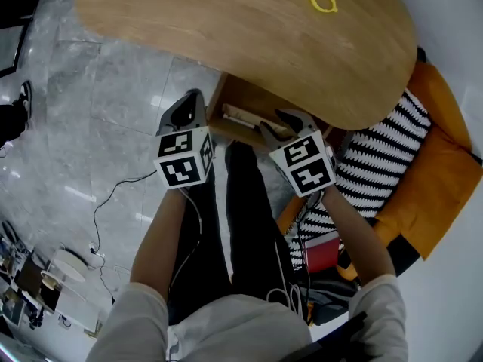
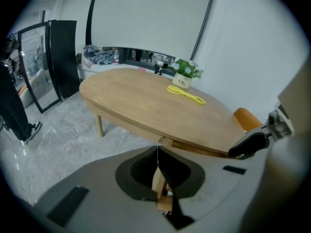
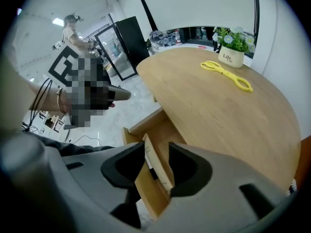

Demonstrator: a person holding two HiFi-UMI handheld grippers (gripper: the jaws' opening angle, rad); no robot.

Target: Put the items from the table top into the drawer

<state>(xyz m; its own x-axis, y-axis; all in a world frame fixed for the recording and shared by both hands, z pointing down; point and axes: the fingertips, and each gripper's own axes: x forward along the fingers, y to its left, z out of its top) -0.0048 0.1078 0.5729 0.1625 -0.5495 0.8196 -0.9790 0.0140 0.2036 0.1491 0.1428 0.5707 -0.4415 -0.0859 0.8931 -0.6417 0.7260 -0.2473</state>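
Your right claw is spread wide over the open drawer, which juts out from under the oval wooden tabletop. A pale flat item stands on edge inside the drawer, right between the spread jaws, and neither pad presses on it. In the head view the same claw hangs above the drawer's right part.

Your left claw has its tips pressed together. A strip of the drawer's wood shows in the gap behind them, and you cannot tell whether the claw pinches that wood or only sits in front of it. From above, this claw is just beside the drawer's left corner.

The yellow tongs are on the tabletop, well apart from both claws, near a small potted plant in a white pot.
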